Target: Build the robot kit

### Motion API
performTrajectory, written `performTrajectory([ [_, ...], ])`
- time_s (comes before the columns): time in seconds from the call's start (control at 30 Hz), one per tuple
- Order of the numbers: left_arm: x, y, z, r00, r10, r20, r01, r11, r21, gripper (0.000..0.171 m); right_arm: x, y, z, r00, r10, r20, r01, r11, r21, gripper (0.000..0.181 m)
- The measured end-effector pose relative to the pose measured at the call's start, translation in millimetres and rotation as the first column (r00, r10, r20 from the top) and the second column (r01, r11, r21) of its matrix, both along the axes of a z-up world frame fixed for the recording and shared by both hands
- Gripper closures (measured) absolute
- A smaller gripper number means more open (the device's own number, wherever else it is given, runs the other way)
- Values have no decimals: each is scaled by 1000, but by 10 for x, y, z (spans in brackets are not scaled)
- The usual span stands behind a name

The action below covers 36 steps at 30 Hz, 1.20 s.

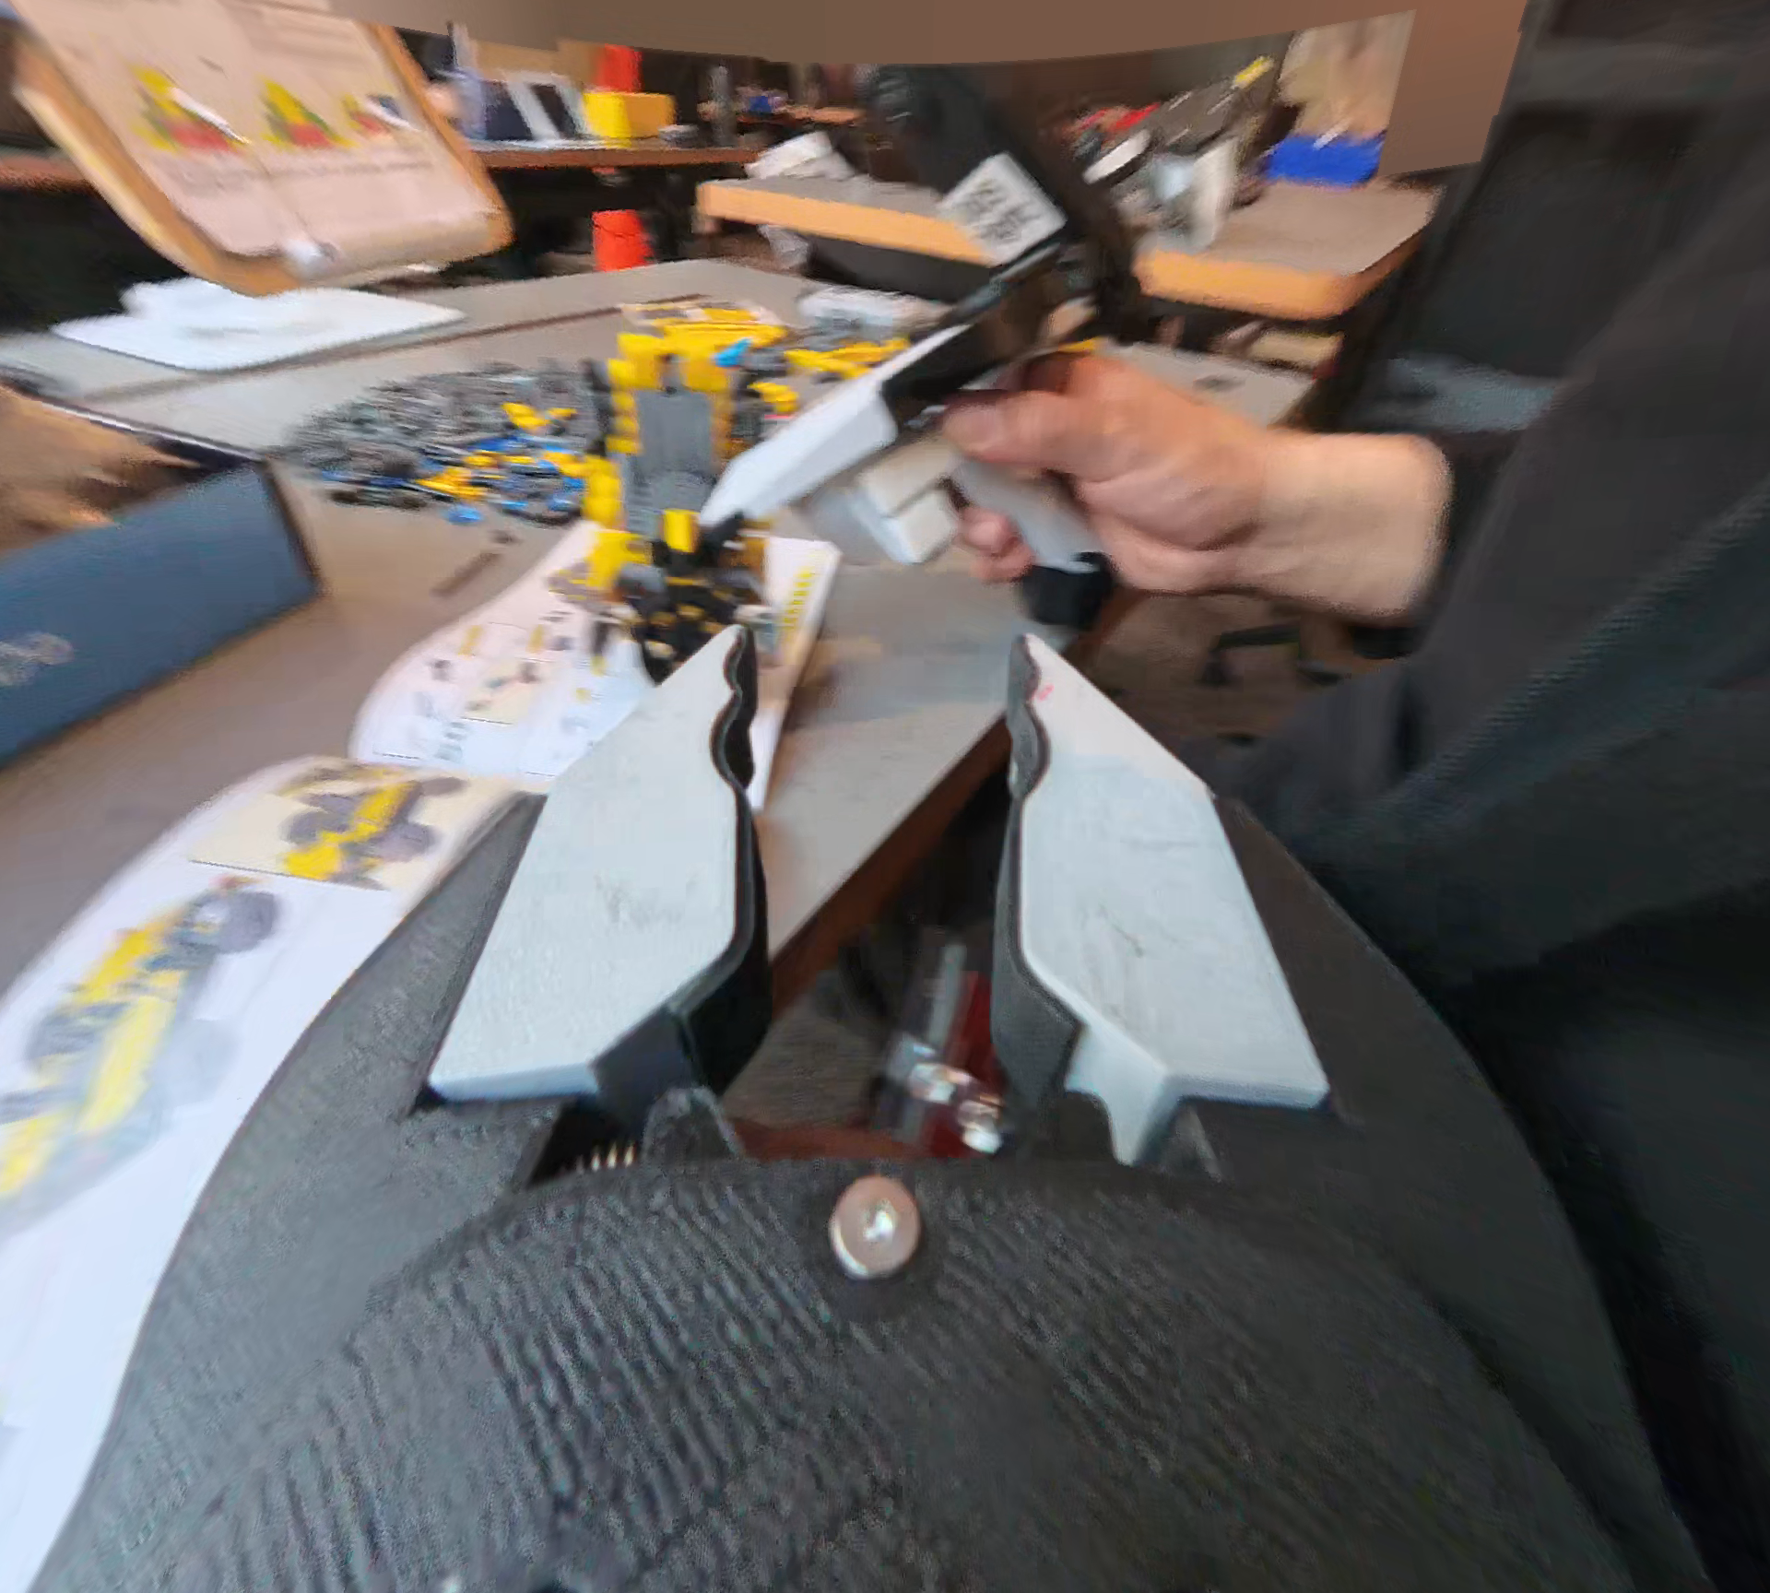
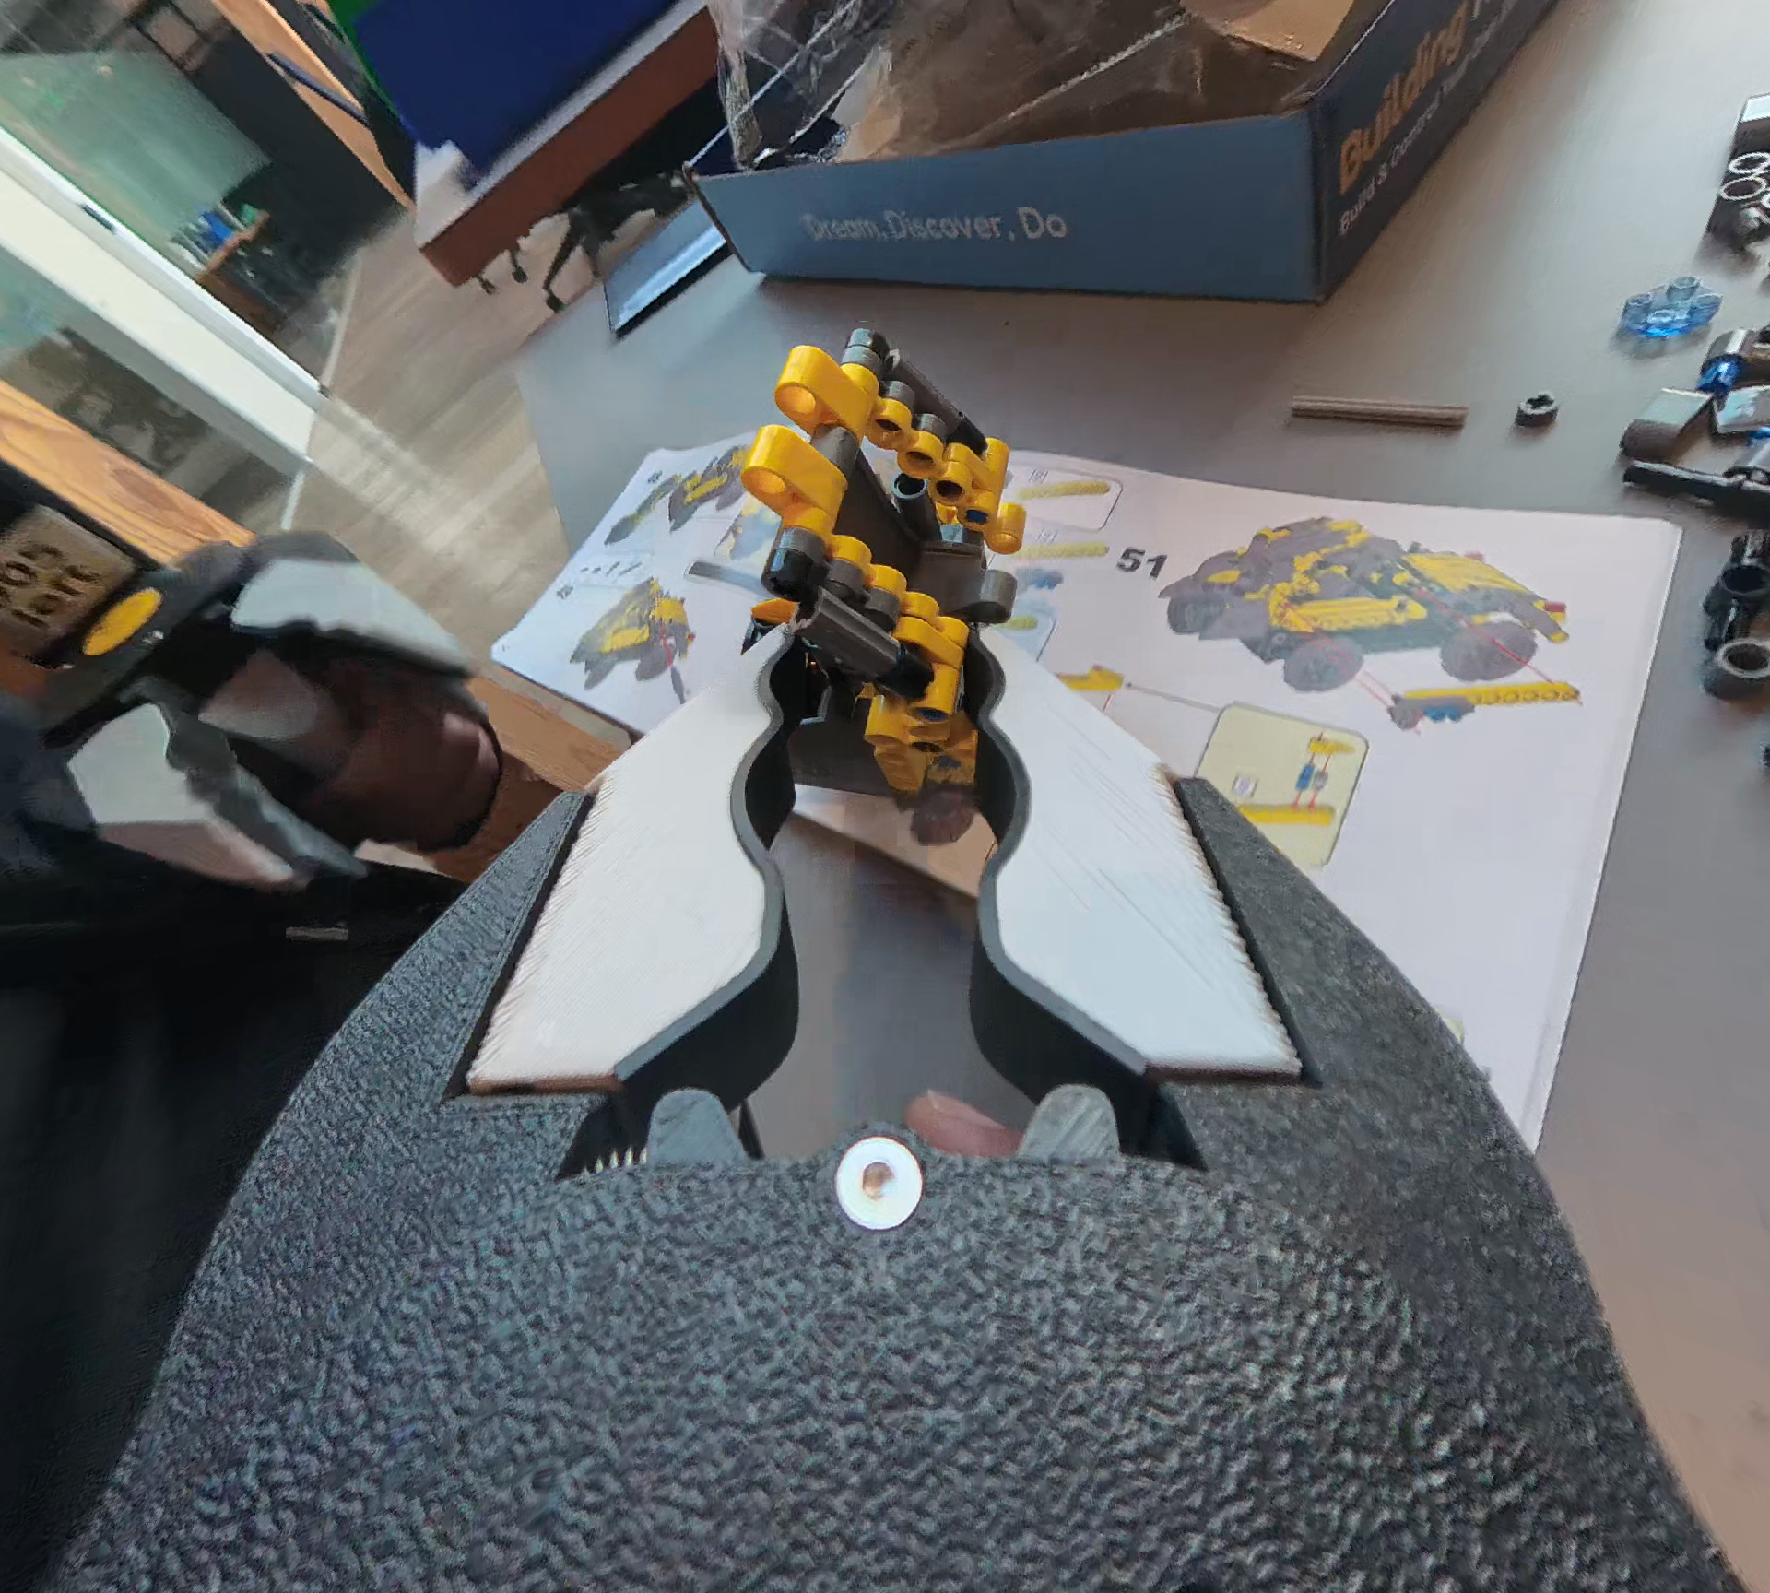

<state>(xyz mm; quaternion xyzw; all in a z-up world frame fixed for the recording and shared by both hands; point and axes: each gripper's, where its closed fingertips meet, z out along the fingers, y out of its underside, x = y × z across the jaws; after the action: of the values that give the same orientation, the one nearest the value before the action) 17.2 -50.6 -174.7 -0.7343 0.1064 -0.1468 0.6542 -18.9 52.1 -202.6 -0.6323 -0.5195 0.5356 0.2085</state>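
The right tongs (image 2: 876, 666) clench a light, knobbly yellow-and-black brick model (image 2: 886, 551) by its lower end above the booklet (image 2: 1341, 589), while the left tongs (image 1: 876, 685) gape empty.

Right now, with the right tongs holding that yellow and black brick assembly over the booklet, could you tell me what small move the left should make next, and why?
Probably ease the left tongs forward toward the brick assembly. They are open and empty, short of the piece, while the right tongs grip only its lower end above the instruction booklet, so the upper part is unsupported.
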Motion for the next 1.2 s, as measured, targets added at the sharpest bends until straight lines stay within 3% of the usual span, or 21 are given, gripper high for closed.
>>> performTrajectory([
  [0.07,-15,137,-12,989,79,-122,-81,997,-13,117,129,-48,-22,999,-51,4,51,998,43,149],
  [0.2,311,402,-24,988,7,-155,-17,998,-63,114,571,53,-60,980,-200,-9,198,964,175,149],
  [0.5,904,962,-399,959,-162,-235,109,969,-221,108,1437,389,-119,886,-460,-58,463,880,102,149],
  [0.77,1127,1367,-481,902,-260,-345,168,947,-276,107,1663,613,-100,839,-539,-75,544,833,106,149],
  [0.87,1271,1440,-523,894,-325,-310,221,919,-325,107,1726,674,-135,830,-554,-70,558,824,99,149],
  [0.93,1306,1489,-501,883,-334,-329,231,920,-316,120,1757,692,-170,827,-559,-58,562,823,81,149],
  [1.03,1290,1552,-494,863,-323,-388,213,930,-299,113,1804,703,-206,821,-569,-51,571,816,90,149],
  [1.2,1316,1593,-661,831,-391,-395,234,890,-391,109,1774,705,-231,820,-569,-55,572,815,92,149],
])
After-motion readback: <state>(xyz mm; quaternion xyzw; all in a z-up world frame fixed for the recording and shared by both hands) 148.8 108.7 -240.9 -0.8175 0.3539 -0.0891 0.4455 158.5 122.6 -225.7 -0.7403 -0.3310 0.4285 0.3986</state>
